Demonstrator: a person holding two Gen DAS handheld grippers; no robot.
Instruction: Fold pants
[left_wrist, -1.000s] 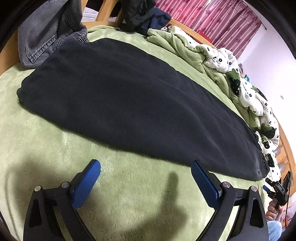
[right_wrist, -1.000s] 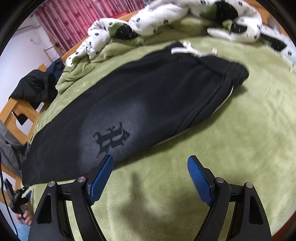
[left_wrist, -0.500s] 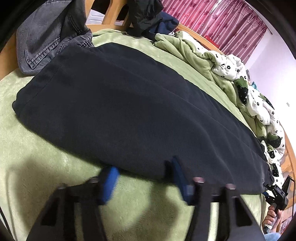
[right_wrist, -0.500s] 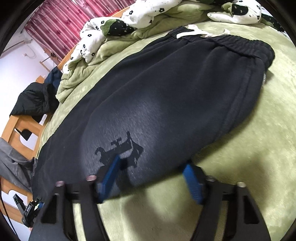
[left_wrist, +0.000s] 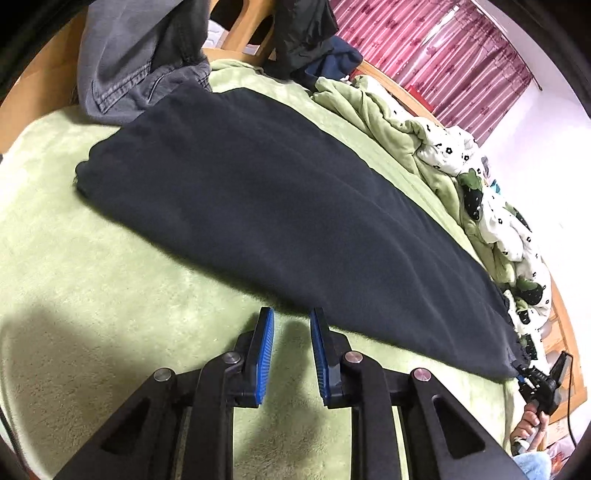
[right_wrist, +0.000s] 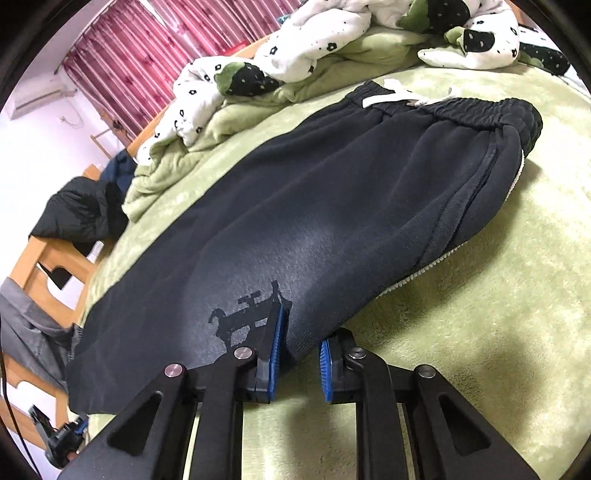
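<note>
From my left wrist camera, the pants (left_wrist: 280, 218) lay stretched flat across the green blanket (left_wrist: 92, 288), running from the upper left down toward the lower right. My left gripper (left_wrist: 291, 347) sat low over the blanket at the near edge of the pants. Its blue pads (left_wrist: 264, 356) were drawn close together with only a narrow gap between them, and I saw bare blanket in that gap, not cloth; the tips reached just to the hem of the dark fabric, and I could not tell whether they touched it. A pair of grey jeans (left_wrist: 140, 62) hung at the far left end, overlapping the corner of the pants, and a rumpled flowered quilt (left_wrist: 480, 177) lay along the far side. The right gripper (left_wrist: 543, 384) showed small at the lower right, beyond the end of the pants.

From my right wrist camera, the pants (right_wrist: 332, 206) ran from the waistband (right_wrist: 480, 110) with its white drawstring (right_wrist: 399, 92) at the upper right down to the lower left. My right gripper (right_wrist: 299, 343) had its pads (right_wrist: 277, 350) nearly closed on a fold of the near edge, just beside the dark printed logo (right_wrist: 247, 317); the cloth bulged up between the two pads.
</note>
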